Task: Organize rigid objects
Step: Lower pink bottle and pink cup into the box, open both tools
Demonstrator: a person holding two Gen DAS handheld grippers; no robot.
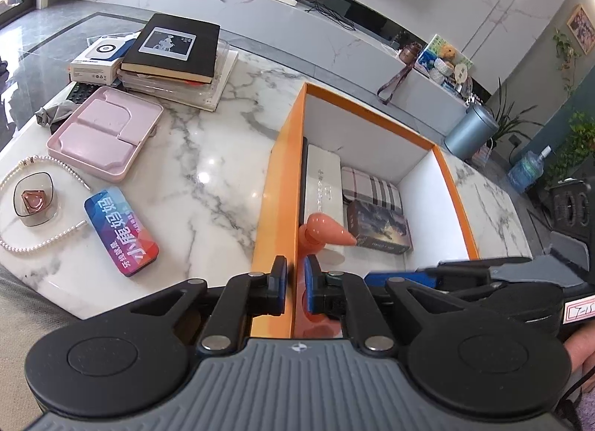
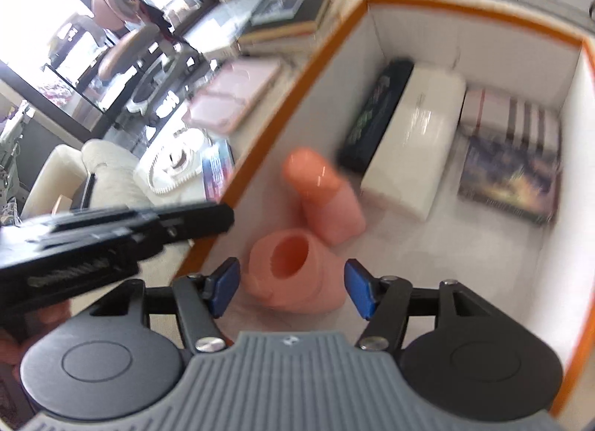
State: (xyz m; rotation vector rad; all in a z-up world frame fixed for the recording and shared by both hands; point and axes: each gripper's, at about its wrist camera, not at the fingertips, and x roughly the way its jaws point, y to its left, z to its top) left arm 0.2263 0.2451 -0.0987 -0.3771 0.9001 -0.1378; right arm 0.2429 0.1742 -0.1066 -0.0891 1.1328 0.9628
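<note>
Inside the orange box point(image 2: 305, 70), near its left wall, lies a peach two-part object point(image 2: 293, 274). The right gripper point(image 2: 292, 291) stands wide around its hollow base, pads apart from it. The left gripper point(image 1: 295, 282) is clamped on the orange box's left wall, steadying it. Judging by this, the piece looks just placed; doing it well means lifting the right gripper straight out without nudging the peach piece, then fetching the colourful tin point(image 1: 121, 232) left of the orange box.
</note>
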